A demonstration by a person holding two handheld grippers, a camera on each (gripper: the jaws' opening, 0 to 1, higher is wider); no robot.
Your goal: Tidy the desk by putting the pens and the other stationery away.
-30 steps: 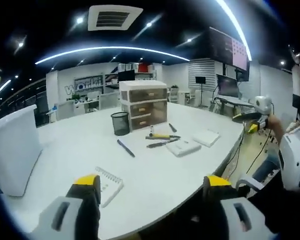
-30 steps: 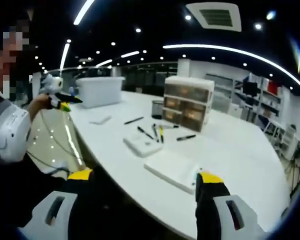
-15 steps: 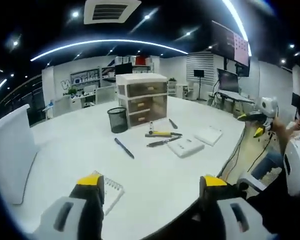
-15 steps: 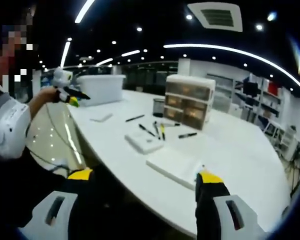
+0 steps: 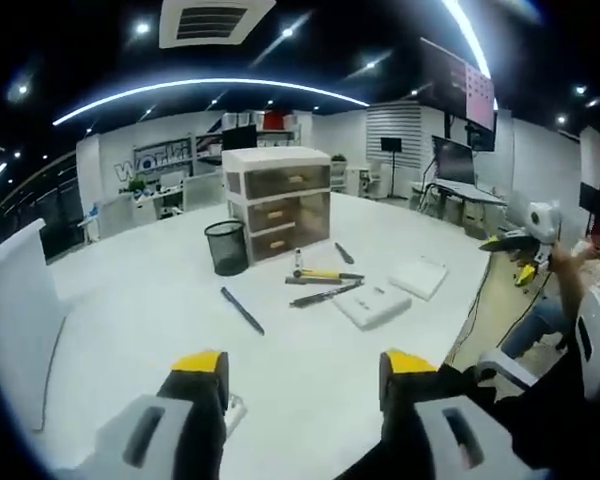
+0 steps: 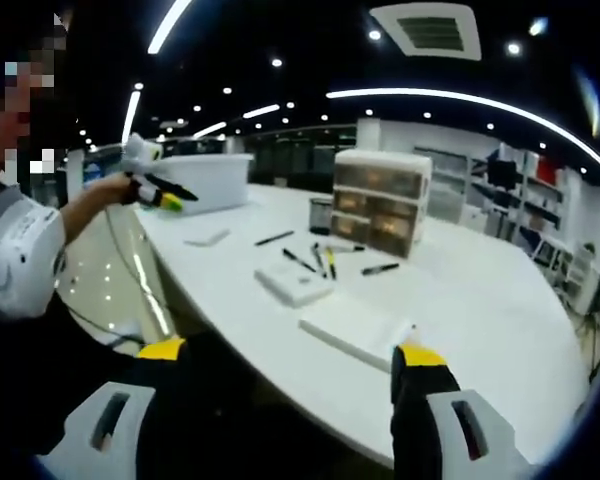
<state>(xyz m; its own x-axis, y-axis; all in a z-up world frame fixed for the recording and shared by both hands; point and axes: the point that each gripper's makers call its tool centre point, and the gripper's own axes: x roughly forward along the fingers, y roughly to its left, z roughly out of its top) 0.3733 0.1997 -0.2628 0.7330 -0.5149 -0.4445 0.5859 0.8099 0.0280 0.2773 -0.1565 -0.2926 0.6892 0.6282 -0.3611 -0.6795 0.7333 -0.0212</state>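
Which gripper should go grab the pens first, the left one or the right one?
Probably the left gripper: it faces the dark pen and the yellow pen over the desk. The right gripper hangs off the desk's edge. Both are open.

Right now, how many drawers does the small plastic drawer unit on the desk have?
3, stacked in the white plastic drawer unit beside the black mesh cup: top drawer, middle drawer, bottom drawer.

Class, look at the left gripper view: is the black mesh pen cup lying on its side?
No. The black mesh pen cup stands upright on the white desk, beside the drawer unit.
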